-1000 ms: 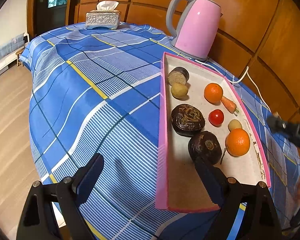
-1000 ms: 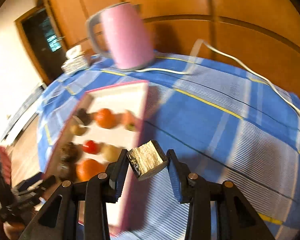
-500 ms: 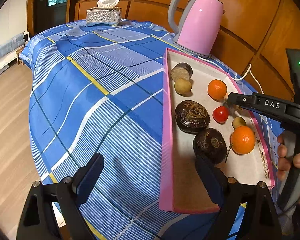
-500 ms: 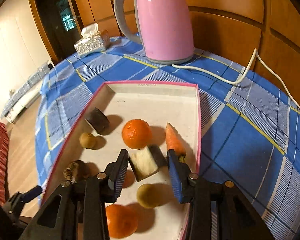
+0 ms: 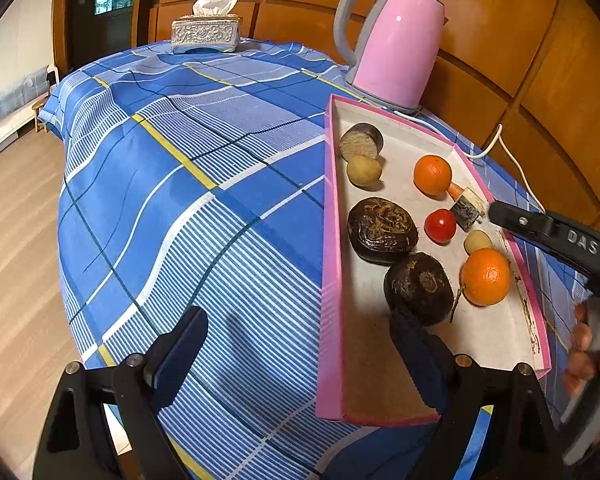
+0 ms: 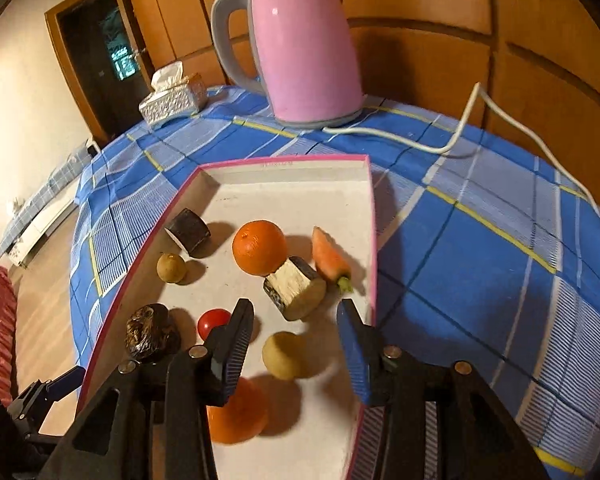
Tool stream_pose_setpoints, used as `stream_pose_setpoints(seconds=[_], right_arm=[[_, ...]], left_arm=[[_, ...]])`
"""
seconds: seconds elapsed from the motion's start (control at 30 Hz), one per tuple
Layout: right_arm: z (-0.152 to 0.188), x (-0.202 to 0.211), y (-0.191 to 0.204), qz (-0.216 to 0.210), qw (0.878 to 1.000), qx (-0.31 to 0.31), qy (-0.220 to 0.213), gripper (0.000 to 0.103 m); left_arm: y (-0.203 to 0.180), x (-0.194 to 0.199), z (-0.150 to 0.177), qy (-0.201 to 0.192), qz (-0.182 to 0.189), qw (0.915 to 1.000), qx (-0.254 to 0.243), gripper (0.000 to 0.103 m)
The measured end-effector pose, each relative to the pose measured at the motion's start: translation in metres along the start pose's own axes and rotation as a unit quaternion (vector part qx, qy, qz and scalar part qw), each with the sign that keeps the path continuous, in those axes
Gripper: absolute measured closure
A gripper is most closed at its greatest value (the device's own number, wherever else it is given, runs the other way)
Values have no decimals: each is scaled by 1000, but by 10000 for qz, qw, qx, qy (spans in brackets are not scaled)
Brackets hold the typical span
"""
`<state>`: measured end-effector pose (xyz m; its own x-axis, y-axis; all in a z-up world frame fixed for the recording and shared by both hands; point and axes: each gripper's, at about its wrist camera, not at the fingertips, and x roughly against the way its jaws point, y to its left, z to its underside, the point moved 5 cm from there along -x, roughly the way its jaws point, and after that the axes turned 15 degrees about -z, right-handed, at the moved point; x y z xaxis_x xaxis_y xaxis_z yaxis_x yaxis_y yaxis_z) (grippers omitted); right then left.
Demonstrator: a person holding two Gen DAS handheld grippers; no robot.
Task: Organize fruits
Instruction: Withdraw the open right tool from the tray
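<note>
A pink-rimmed tray (image 5: 333,248) (image 6: 374,216) on the blue checked cloth holds two oranges (image 6: 259,246), a red tomato (image 6: 213,321), a carrot (image 6: 329,258), small yellow fruits (image 6: 283,354), dark roots (image 5: 381,229) and a cut dark chunk (image 6: 188,230). A pale cut piece with dark skin (image 6: 294,287) (image 5: 467,209) lies in the tray between the far orange and the carrot. My right gripper (image 6: 296,354) is open just behind it, over the tray. My left gripper (image 5: 296,360) is open and empty at the tray's near left corner.
A pink electric kettle (image 5: 396,40) (image 6: 300,46) stands behind the tray, its white cord (image 6: 460,132) trailing right over the cloth. A silver tissue box (image 5: 205,32) sits at the far end. The table edge drops to a wooden floor (image 5: 16,240) on the left.
My right gripper carried the pale cut piece from the cloth over the tray, then opened and let it go beside the orange and carrot. My left gripper stayed still.
</note>
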<state>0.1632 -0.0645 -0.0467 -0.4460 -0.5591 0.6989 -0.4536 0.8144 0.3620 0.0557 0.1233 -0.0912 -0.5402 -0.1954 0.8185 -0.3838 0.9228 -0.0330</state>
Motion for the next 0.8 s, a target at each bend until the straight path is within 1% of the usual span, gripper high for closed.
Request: stream_pose_setpoints(seconds=[0.1,0.3,0.8], right_arm=[[5,15,-3,190,9996,-55,-207,59],[15,39,-16,467,9976,-211,-473,59],[41,64,-25,788,9946,-302,-599,59]], left_arm=[[-1,2,0,-30,19,10000,-17,8],[-3,6,0,-64,43,10000,-40,7],[-5,9,2,-85,29,9999,-76,6]])
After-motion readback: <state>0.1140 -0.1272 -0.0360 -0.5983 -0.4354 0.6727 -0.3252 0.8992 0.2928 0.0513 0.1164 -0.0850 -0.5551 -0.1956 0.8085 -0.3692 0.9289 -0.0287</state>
